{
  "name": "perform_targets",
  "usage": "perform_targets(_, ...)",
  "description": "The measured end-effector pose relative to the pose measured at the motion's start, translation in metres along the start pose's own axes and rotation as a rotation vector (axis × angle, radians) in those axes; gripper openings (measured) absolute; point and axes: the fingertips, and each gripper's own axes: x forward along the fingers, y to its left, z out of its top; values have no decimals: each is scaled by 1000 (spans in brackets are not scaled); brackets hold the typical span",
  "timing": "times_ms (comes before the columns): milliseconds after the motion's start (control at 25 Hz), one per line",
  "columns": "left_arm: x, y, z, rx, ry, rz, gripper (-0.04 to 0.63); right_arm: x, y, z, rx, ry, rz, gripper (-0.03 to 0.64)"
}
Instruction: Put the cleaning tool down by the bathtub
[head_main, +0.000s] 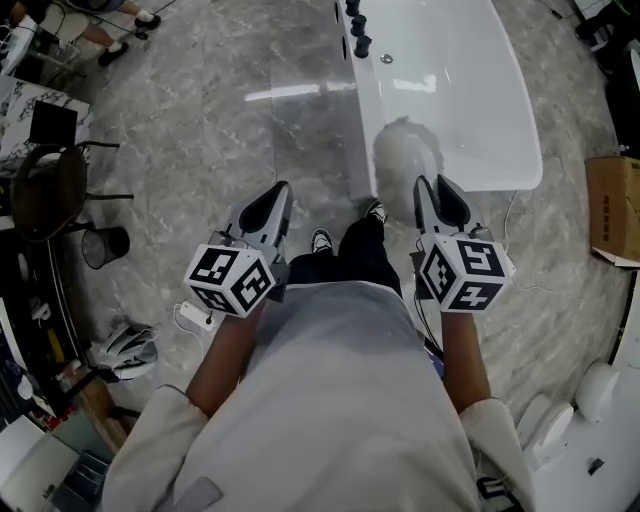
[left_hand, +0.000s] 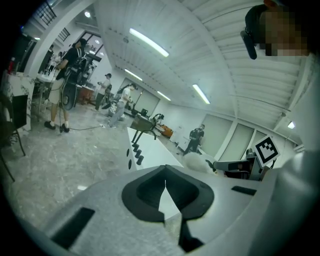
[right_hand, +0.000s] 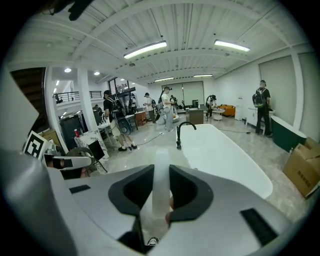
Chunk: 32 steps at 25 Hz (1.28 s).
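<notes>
The right gripper (head_main: 432, 185) pinches the slim, translucent white plastic handle (right_hand: 161, 175) of the cleaning tool, whose fluffy grey-white duster head (head_main: 405, 160) hangs in the air over the near end of the glossy white freestanding bathtub (head_main: 460, 90), above its rim on the side of the grey marbled floor (head_main: 200, 120). The left gripper (head_main: 280, 190) is level with it and apart from the tool, its jaws pressed together at the tips with nothing between them. The tool looks light, with a stiff handle and a soft, yielding head. The smooth handle could probably twist or slide between the pads, so the handle is the place to hold it, not the fluff, which would give no firm purchase.
</notes>
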Motion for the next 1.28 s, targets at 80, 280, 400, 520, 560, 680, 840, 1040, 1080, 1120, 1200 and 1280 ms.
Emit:
perform_targets(80, 5, -3, -1, 0, 7, -1, 9, 6, -3, 2, -5, 7, 11, 84)
perform_targets(280, 15, -10, -5, -7, 25, -6, 9, 22, -9, 2, -12, 30, 36, 84)
perform_targets(400, 21, -11, -7, -11, 35, 0, 9, 29, -13, 2, -6, 41, 47, 84)
perform_targets(520, 29, -12, -8, -13, 46, 10, 9, 37, -19, 1, 0, 57, 57, 84)
perform_targets(560, 32, -12, -8, -15, 49, 15, 9, 40, -21, 0, 2, 62, 60, 84)
perform_targets(680, 39, -10, -8, -20, 55, 30, 9, 49, -26, -4, 7, 81, 70, 84)
perform_targets(840, 48, -10, -8, -27, 56, 48, 9, 60, -33, -10, 14, 102, 81, 84)
perform_targets(1040, 51, -10, -12, -33, 69, 61, 9, 70, -36, -17, 31, 127, 98, 84)
perform_targets(1080, 52, -11, -13, -33, 73, 62, 9, 71, -37, -18, 32, 131, 101, 84)
perform_targets(1120, 52, -11, -15, -35, 76, 64, 9, 73, -37, -20, 32, 136, 104, 84)
perform_targets(1200, 53, -11, -16, -40, 80, 70, 9, 76, -37, -24, 32, 148, 110, 84)
perform_targets(1280, 54, -11, -18, -47, 84, 78, 9, 79, -38, -29, 34, 162, 115, 84)
